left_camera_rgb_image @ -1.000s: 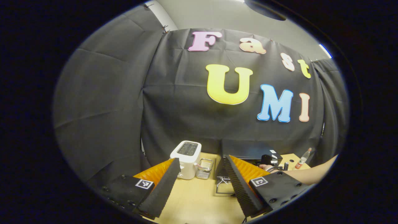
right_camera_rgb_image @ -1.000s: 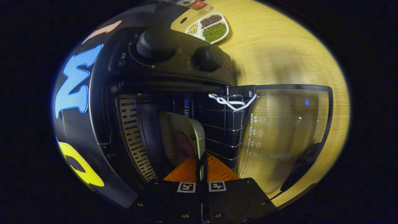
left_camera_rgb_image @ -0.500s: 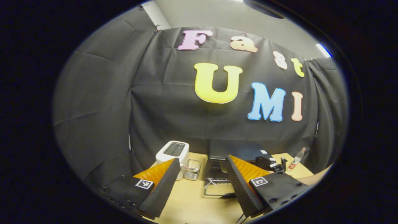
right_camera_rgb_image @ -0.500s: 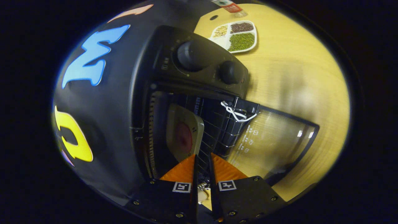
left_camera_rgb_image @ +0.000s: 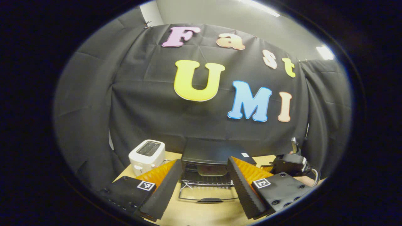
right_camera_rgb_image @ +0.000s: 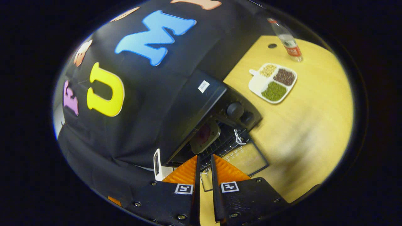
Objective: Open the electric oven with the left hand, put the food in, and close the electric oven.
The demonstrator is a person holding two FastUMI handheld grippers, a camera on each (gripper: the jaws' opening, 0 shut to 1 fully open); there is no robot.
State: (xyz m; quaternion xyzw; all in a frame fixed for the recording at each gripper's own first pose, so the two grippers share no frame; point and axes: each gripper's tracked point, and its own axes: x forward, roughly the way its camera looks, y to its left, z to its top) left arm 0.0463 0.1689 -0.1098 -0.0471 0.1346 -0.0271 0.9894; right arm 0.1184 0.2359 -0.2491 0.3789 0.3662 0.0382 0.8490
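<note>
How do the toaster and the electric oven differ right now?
The toaster is white with slots on top; the electric oven is black, wider and front-loading. The oven's glass door lies folded down with a plate of food on its rack; what the toaster's slots hold is not visible. Both stand on the wooden table by the cloth wall.

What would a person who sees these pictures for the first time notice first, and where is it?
The eye goes first to the black electric oven at the back of the pale wooden table, its glass door folded down flat in front and a pale plate with dark red food inside on the rack. Next comes the white divided tray of green, brown and yellow grains on the table beyond the oven's knobs, then the white toaster on the oven's other side.
</note>
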